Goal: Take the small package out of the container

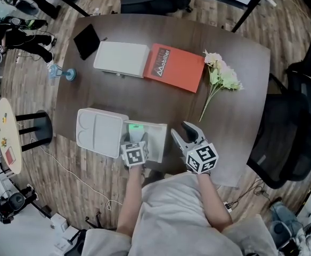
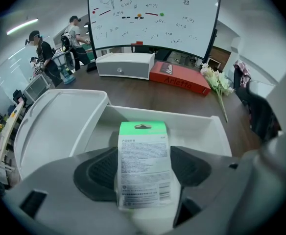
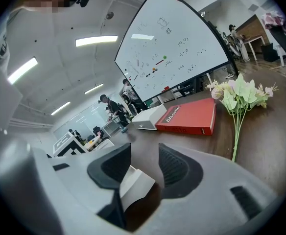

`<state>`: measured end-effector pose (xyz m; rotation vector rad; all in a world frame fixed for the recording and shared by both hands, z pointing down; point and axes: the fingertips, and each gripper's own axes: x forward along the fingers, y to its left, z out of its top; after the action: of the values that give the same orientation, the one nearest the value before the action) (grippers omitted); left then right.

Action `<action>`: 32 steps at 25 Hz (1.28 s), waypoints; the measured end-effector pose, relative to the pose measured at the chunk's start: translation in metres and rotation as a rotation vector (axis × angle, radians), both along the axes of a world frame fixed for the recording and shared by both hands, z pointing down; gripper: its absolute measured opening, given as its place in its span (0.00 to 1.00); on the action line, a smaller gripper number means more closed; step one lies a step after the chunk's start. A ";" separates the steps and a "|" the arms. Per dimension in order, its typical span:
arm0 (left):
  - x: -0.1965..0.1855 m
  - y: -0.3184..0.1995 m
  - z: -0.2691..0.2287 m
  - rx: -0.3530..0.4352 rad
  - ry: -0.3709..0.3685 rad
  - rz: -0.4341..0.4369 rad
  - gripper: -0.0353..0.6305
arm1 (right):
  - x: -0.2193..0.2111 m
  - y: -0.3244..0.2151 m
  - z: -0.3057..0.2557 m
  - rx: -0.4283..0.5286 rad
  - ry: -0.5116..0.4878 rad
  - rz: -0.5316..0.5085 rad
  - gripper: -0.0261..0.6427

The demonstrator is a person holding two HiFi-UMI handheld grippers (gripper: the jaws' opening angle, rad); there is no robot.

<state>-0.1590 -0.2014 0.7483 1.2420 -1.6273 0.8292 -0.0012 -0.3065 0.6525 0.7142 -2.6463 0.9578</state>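
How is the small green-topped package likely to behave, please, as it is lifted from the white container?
The small package looks like a flat carded pack with a hang hole, so probably light and slightly bendy. Its smooth printed face might slip between the jaws. Being flat, it likely would not roll if dropped.

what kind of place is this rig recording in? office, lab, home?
Most likely an office or lab meeting space: a large whiteboard with marker notes, a dark wooden table with a black office chair beside it, and people at workstations in the background.
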 end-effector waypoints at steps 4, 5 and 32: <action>0.002 -0.001 -0.003 0.009 0.000 0.031 0.53 | 0.001 0.000 -0.003 0.015 0.004 0.006 0.30; 0.003 -0.001 -0.003 0.014 0.000 0.036 0.53 | 0.001 0.000 -0.002 0.017 0.007 0.007 0.30; 0.017 -0.008 -0.069 0.357 0.069 0.142 0.53 | 0.012 0.043 -0.025 0.110 0.096 0.015 0.28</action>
<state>-0.1420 -0.2095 0.6795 1.6326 -1.6939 0.5870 0.0111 -0.2636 0.6274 0.7856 -2.6289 0.7658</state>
